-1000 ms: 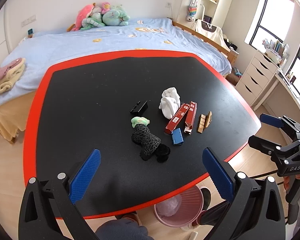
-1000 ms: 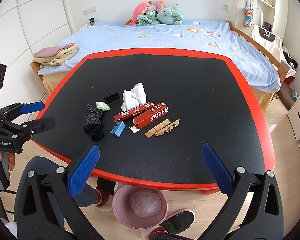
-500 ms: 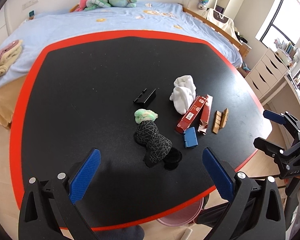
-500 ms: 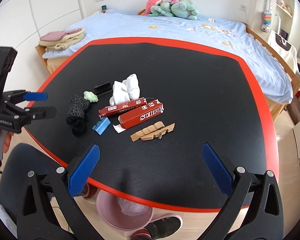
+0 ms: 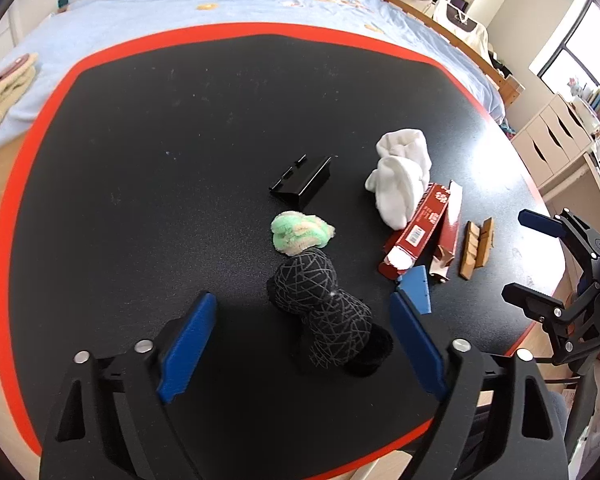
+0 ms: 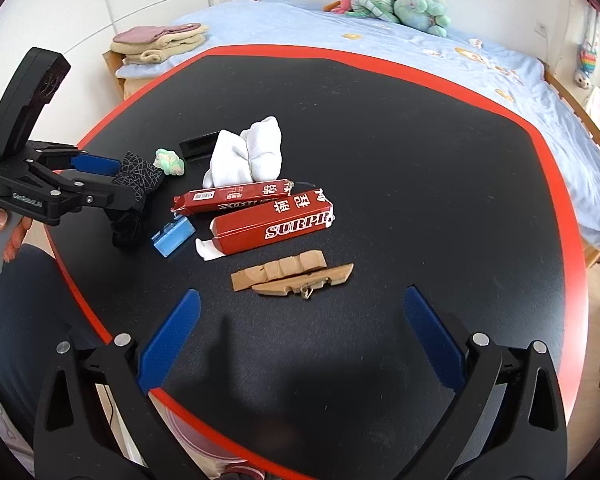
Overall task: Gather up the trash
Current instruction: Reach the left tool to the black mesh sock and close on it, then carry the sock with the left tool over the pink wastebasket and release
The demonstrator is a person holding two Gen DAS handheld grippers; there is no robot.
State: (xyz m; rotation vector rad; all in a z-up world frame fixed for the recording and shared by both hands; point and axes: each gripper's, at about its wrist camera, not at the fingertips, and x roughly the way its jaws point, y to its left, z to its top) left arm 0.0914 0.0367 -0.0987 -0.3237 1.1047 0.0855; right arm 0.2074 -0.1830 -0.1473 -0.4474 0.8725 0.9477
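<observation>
While its jaws are closing, the left gripper [image 5: 302,336] hovers over the black patterned sock [image 5: 324,316], which lies on the table [image 5: 140,160] between the blue pads, untouched. Wide open, the right gripper [image 6: 300,336] has the wooden pieces [image 6: 292,274] just ahead.

Black table with a red rim, a small cluster of clutter near my edge.

I see the black matte table with a red border [image 5: 140,128] carrying a rolled black sock with a grey web pattern [image 5: 324,308], a crumpled green and cream wad [image 5: 300,232] touching its far end, and a small black open-sided box [image 5: 302,180] beyond that. To the right lie a bundled pair of white socks [image 6: 248,154], two long red cardboard cartons [image 6: 272,220] side by side, a small blue plastic piece [image 6: 172,236] at their near end, and two brown wooden clothespin halves [image 6: 292,274] beside each other.
</observation>
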